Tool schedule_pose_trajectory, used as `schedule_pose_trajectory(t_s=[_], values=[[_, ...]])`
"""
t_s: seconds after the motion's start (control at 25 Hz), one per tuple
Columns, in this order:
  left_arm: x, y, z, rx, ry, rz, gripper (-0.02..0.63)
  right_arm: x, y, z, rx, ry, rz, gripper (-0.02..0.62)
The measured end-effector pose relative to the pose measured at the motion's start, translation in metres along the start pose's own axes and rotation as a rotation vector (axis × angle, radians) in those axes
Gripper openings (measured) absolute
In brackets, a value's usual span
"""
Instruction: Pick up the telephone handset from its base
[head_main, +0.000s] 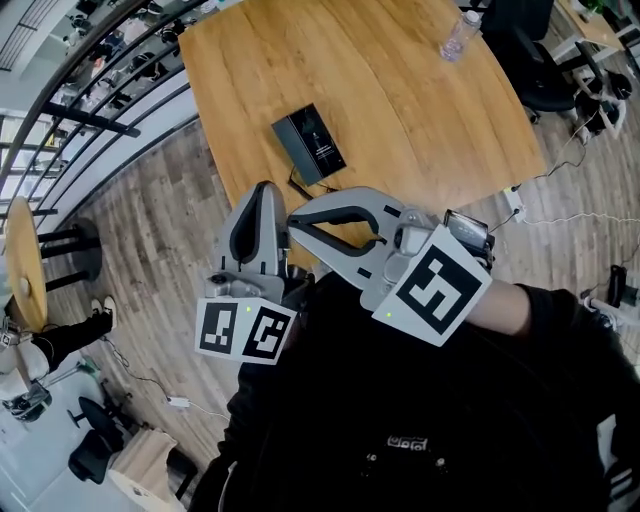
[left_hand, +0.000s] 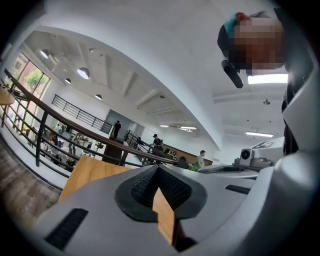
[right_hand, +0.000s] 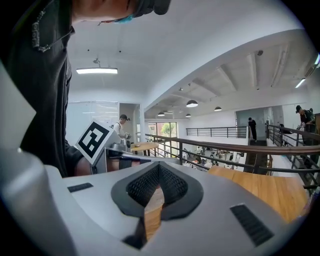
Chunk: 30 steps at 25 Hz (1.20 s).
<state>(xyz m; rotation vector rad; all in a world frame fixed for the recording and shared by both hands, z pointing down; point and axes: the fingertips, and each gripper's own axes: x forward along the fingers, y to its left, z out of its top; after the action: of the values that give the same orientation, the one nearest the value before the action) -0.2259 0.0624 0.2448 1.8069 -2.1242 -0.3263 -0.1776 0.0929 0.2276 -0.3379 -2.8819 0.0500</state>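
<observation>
The black telephone (head_main: 311, 143) lies flat on the wooden table (head_main: 400, 110), near its front edge, with a dark cord (head_main: 300, 186) at its near end. Both grippers are held close to the person's body, short of the table's front edge and apart from the phone. My left gripper (head_main: 263, 188) points towards the table, and its jaws are shut with nothing in them (left_hand: 159, 167). My right gripper (head_main: 293, 218) points leftwards across the left one, also shut and empty (right_hand: 159, 166). Neither gripper view shows the phone.
A clear water bottle (head_main: 460, 35) stands at the table's far right. A black office chair (head_main: 545, 60) sits beyond the right corner. A dark railing (head_main: 100, 90) runs along the left, with a round side table (head_main: 22, 262) near it. Cables (head_main: 560, 215) trail on the floor at right.
</observation>
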Motion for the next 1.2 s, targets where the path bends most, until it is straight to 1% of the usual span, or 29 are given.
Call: schedule_pose_trajectory(t_s=[0.12, 0.24, 0.36, 0.44, 0.56, 0.68, 0.8, 1.04, 1.2], values=[[0.011, 0.014, 0.005, -0.008, -0.005, 0.045, 0.005, 0.002, -0.015, 0.000, 0.016, 0.001, 0.016, 0.017], [0.029, 0.016, 0.003, -0.011, 0.013, 0.047, 0.005, 0.004, -0.032, -0.002, 0.030, 0.003, 0.026, 0.017], [0.038, 0.015, 0.002, -0.029, 0.025, 0.048, 0.005, 0.004, -0.040, -0.002, 0.044, 0.009, 0.033, 0.017], [0.043, 0.016, 0.005, -0.032, 0.027, 0.062, 0.005, 0.002, -0.044, -0.001, 0.055, 0.006, 0.040, 0.017], [0.062, 0.013, 0.006, -0.020, 0.043, 0.086, 0.005, -0.007, -0.063, -0.003, 0.079, -0.010, 0.056, 0.017], [0.076, 0.010, -0.001, -0.017, 0.069, 0.112, 0.005, -0.011, -0.081, -0.007, 0.112, -0.021, 0.074, 0.017], [0.082, 0.006, -0.008, -0.022, 0.098, 0.136, 0.005, -0.014, -0.088, -0.011, 0.144, -0.032, 0.098, 0.017], [0.101, 0.000, -0.023, -0.007, 0.157, 0.153, 0.005, -0.018, -0.109, -0.021, 0.204, -0.060, 0.122, 0.017], [0.107, 0.005, -0.029, -0.015, 0.169, 0.163, 0.005, -0.016, -0.121, -0.027, 0.232, -0.067, 0.123, 0.017]])
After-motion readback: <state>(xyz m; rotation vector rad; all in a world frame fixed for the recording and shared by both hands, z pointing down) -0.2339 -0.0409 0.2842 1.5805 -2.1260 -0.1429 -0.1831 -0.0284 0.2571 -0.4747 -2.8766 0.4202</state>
